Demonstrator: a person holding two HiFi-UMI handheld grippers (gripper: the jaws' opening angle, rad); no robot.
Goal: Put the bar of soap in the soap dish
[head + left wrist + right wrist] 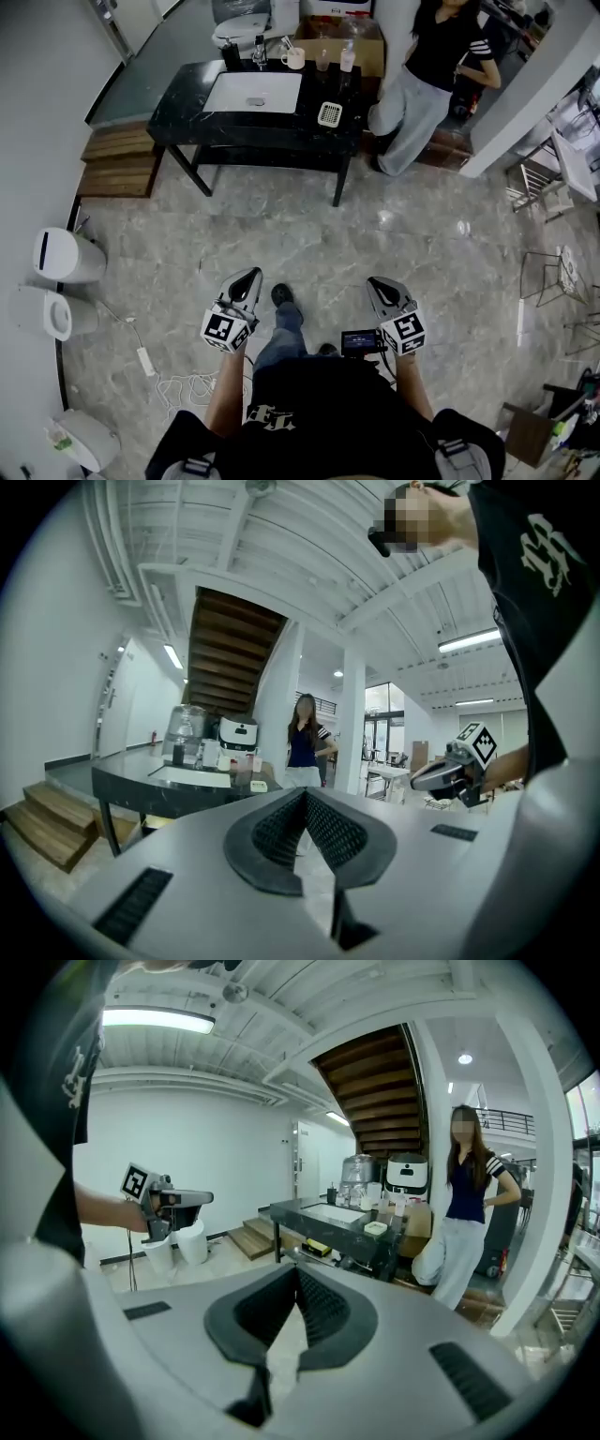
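Note:
Far ahead stands a black table (pixel 178 112) with a white sink (pixel 253 92) set in it. The white soap dish (pixel 329 114) sits near the table's right front corner; it also shows as the small white dish (pixel 258 786) and as the dish (pixel 375 1228). I cannot make out a bar of soap. My left gripper (pixel 253 273) and right gripper (pixel 373 281) are held side by side over the floor, well short of the table. The jaws of the left gripper (pixel 305 794) and of the right gripper (pixel 298 1271) both meet at their tips, with nothing between them.
A person (pixel 427 75) stands at the table's right end. Cups (pixel 293 58) and a faucet (pixel 259 54) line the table's back, with a cardboard box (pixel 352 42) behind. Wooden steps (pixel 117 159) lie left; white bins (pixel 66 258) and a floor cable (pixel 173 384) are at my left.

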